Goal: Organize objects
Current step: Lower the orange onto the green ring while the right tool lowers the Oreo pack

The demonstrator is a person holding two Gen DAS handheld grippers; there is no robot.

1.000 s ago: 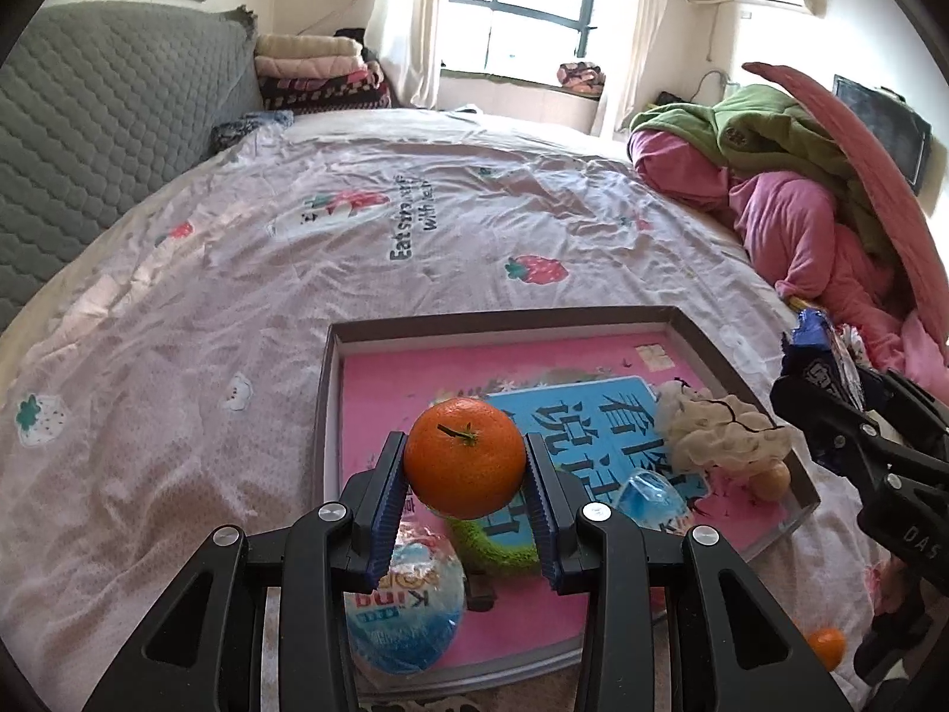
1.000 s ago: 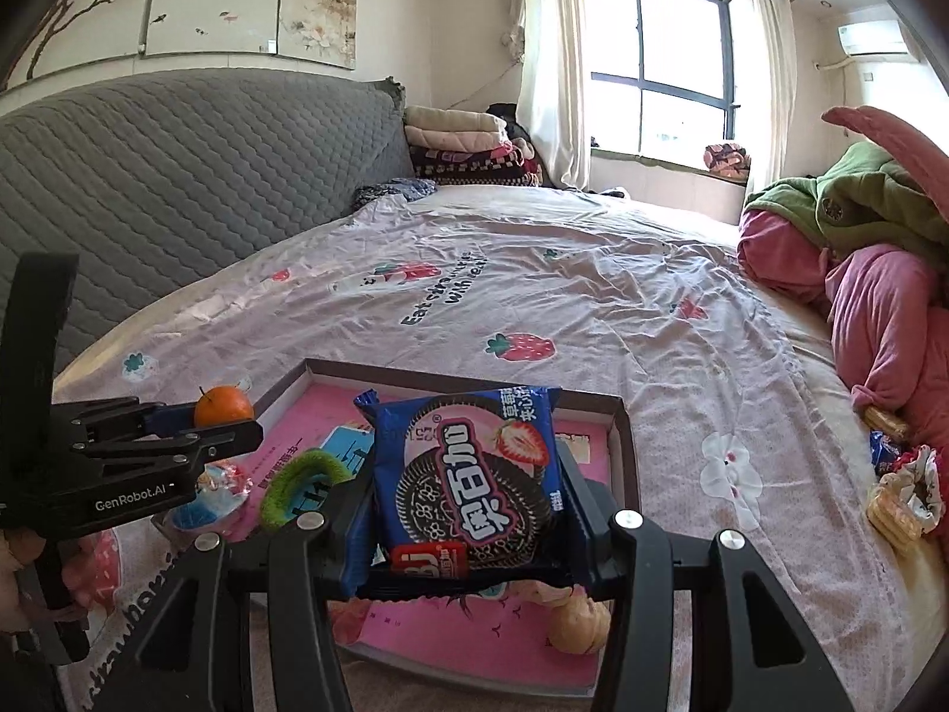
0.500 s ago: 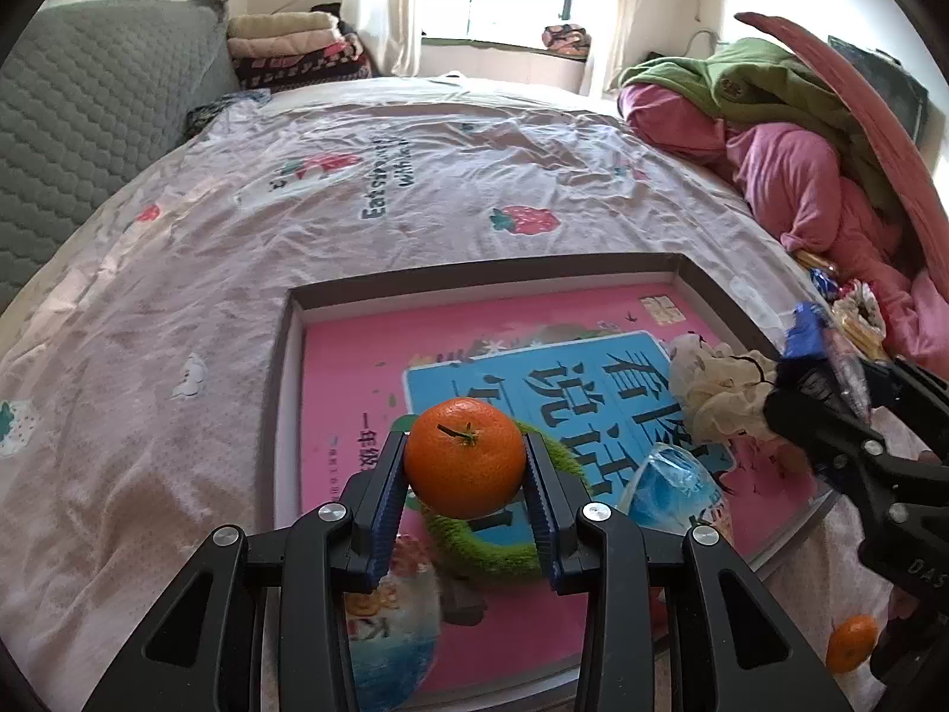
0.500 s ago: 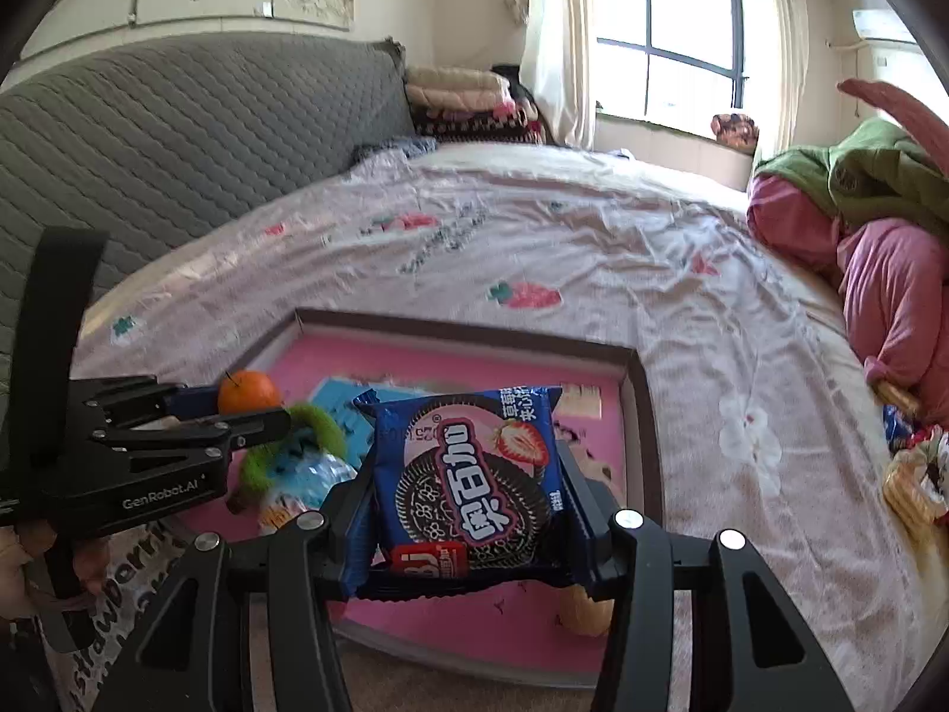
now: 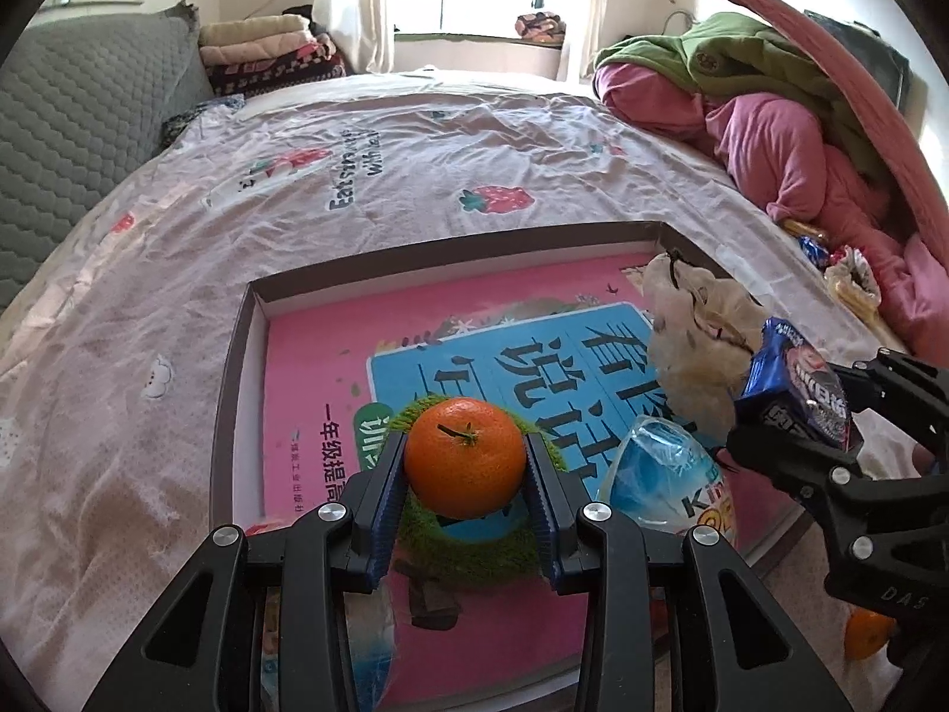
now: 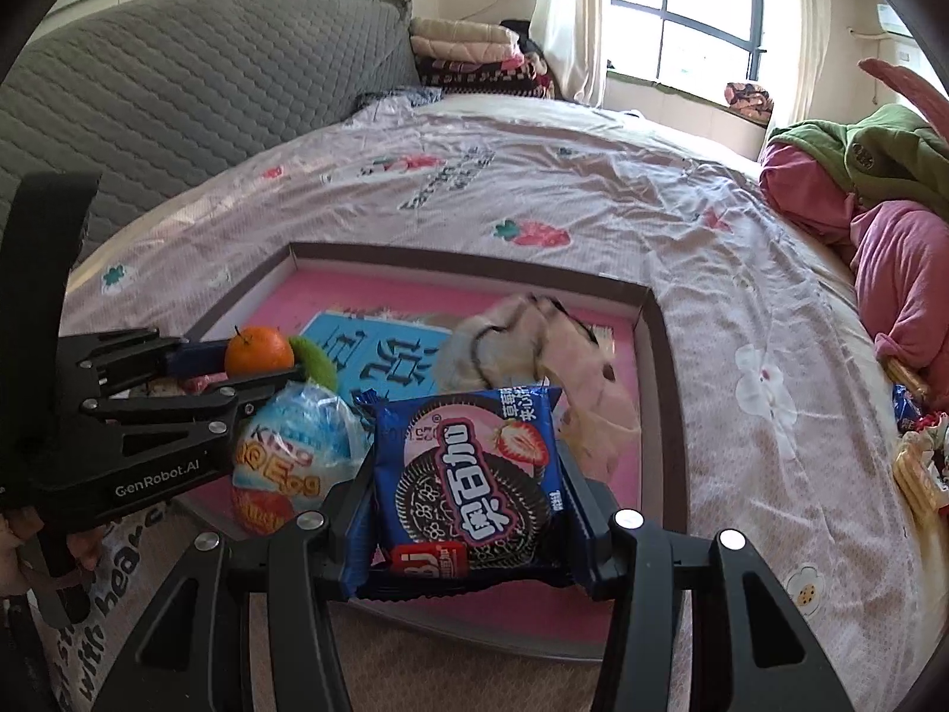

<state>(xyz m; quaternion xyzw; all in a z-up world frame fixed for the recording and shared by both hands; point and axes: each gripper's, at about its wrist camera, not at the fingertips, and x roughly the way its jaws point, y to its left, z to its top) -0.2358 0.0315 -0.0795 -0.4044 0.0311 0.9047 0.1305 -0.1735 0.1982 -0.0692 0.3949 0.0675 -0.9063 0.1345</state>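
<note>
Left and right wrist views, both directed downward over a shallow brown-rimmed box lid [image 5: 231, 368] lying on the bed [image 5: 356, 136]. The left hand-held gripper [image 5: 465, 469] was clenched on an orange tangerine [image 5: 465, 458], its blue-padded fingers [image 5: 387, 492] pressing the fruit from either side, stem uppermost; the fruit hung above a green fuzzy ring [image 5: 474, 552] that lay on a pink and blue booklet [image 5: 332, 391] lining the tray floor. The right hand-held gripper [image 6: 468, 480] grasped a blue packet of strawberry sandwich biscuits [image 6: 468, 480], held upright between its fingers above the near edge of the box lid [image 6: 658, 356]. Inside the tray, just beside the tangerine [image 6: 259, 350] and the left hand-held gripper [image 6: 237, 368], stood a blue and white egg-shaped sweet in plastic wrapping [image 6: 290, 457]; a crumpled cream-coloured cloth item [image 6: 534, 356] lay towards the far right of the tray. A second small orange fruit [image 5: 867, 635] lay outside the tray at lower right in the left view. Loose snack wrappers [image 6: 916, 451] lay on the bedsheet near a heap of pink and green bedding [image 5: 789, 118].
</note>
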